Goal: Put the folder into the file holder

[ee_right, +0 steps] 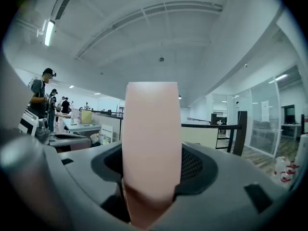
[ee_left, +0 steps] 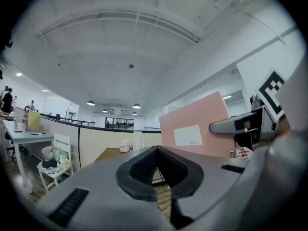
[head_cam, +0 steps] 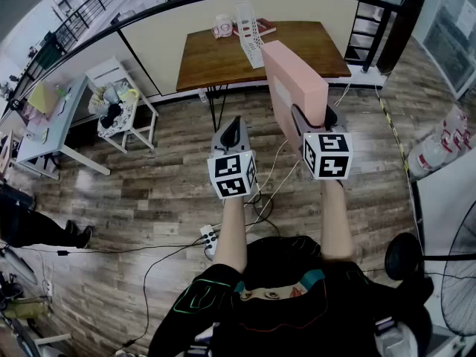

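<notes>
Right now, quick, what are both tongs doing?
Left tongs: closed, holding nothing.
Right tongs: closed on the thick pink rectangular folder.

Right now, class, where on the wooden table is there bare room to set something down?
Bare: the table's front left, before the file holder, and the right end beyond the folder. Crowded: the back edge, around the holder.

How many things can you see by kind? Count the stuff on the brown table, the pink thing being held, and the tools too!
pink folder: 1
white file holder: 1
red book: 1
small pink thing: 1
tools: 2, the left tool and the right tool
Total: 6
</notes>
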{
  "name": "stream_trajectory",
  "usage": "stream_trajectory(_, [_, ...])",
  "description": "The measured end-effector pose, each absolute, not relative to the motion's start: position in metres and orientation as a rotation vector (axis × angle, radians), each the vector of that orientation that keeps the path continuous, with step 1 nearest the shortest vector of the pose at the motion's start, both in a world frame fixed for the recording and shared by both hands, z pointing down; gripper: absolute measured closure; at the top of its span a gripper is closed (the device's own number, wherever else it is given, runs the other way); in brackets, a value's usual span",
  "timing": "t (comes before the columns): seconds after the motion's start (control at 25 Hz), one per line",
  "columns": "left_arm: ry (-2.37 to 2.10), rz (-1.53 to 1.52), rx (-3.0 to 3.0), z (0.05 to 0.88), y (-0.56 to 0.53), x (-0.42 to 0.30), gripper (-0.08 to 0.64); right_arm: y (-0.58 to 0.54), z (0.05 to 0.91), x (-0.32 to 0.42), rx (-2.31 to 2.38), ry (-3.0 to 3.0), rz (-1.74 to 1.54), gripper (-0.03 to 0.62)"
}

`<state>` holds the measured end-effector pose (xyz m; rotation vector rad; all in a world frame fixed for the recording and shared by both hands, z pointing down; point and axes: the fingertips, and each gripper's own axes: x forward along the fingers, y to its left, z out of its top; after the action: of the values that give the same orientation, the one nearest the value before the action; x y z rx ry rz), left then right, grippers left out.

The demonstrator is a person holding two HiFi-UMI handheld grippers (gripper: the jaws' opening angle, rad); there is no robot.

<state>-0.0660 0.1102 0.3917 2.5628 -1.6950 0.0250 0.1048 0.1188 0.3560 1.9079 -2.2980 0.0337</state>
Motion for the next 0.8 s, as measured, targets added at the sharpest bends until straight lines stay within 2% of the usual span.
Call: stream_trajectory(0.8, [-1.712, 0.024, 2.597, 0.379, 0.111, -0.037, 0.56, 0.12, 0.35, 0.14, 1.906, -2.34, 0.042, 0.31])
